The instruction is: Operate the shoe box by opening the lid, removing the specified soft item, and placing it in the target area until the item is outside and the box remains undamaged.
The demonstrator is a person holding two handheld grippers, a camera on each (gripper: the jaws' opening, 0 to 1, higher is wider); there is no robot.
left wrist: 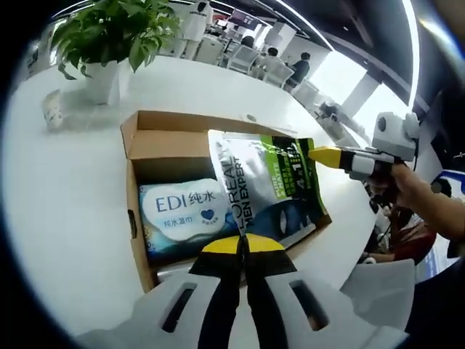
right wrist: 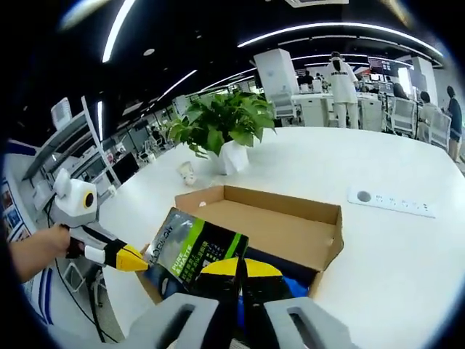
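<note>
An open brown cardboard box (left wrist: 182,122) lies on a white table (left wrist: 65,211). Inside lies a blue EDI wet-wipes pack (left wrist: 182,211). A silver, black and green L'Oreal Men Expert pouch (left wrist: 265,182) rests tilted over the box's right half. My right gripper (left wrist: 314,154), held by a hand, is shut on the pouch's far edge. In the right gripper view its own jaws (right wrist: 240,269) clamp the pouch (right wrist: 192,251) above the box (right wrist: 283,200). My left gripper (left wrist: 243,241) is shut at the pouch's near edge by the box wall. Its tip (right wrist: 142,259) touches the pouch's corner.
A potted green plant (left wrist: 116,33) (right wrist: 225,120) stands at the table's back, with a small pale object (left wrist: 52,109) (right wrist: 187,172) beside it. A white power strip (right wrist: 392,202) lies right of the box. People and office chairs (left wrist: 272,65) are behind the table.
</note>
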